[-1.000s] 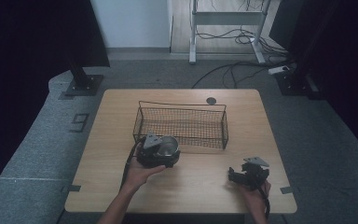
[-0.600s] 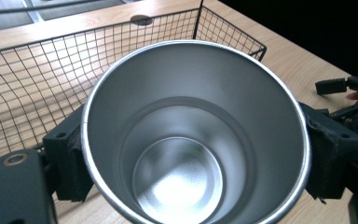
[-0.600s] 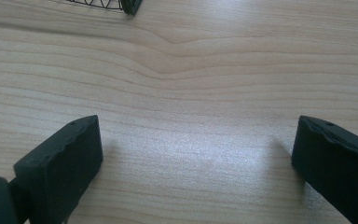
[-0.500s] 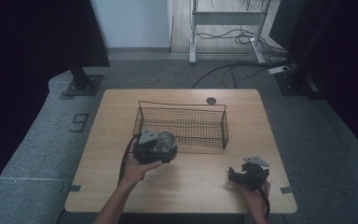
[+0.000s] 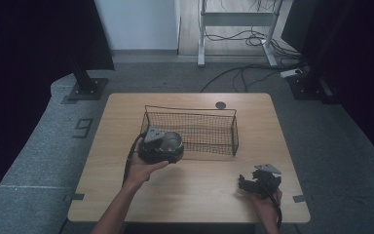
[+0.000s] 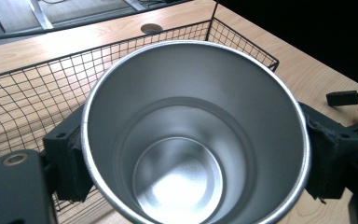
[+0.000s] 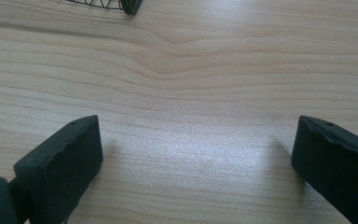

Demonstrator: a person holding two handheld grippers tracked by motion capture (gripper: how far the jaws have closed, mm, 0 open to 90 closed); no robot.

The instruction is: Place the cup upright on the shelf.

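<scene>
A shiny metal cup (image 5: pixel 170 142) (image 6: pixel 196 135) is clamped between the jaws of my left gripper (image 5: pixel 168 145) (image 6: pixel 193 149), mouth toward the camera, empty inside. It hangs at the front left corner of a black wire basket (image 5: pixel 192 129) (image 6: pixel 23 93), just over its near rim. My right gripper (image 5: pixel 246 184) (image 7: pixel 193 163) rests low over the bare wood near the table's front right, jaws wide apart with nothing between them.
The wooden table (image 5: pixel 195 195) has a round cable hole (image 5: pixel 220 105) behind the basket. A corner of the basket (image 7: pixel 130 5) shows at the top of the right gripper view. Cables and stand feet lie on the floor beyond the table.
My left gripper has carried the cup a little forward and up, closer to the basket's front left corner. The right gripper has stayed put.
</scene>
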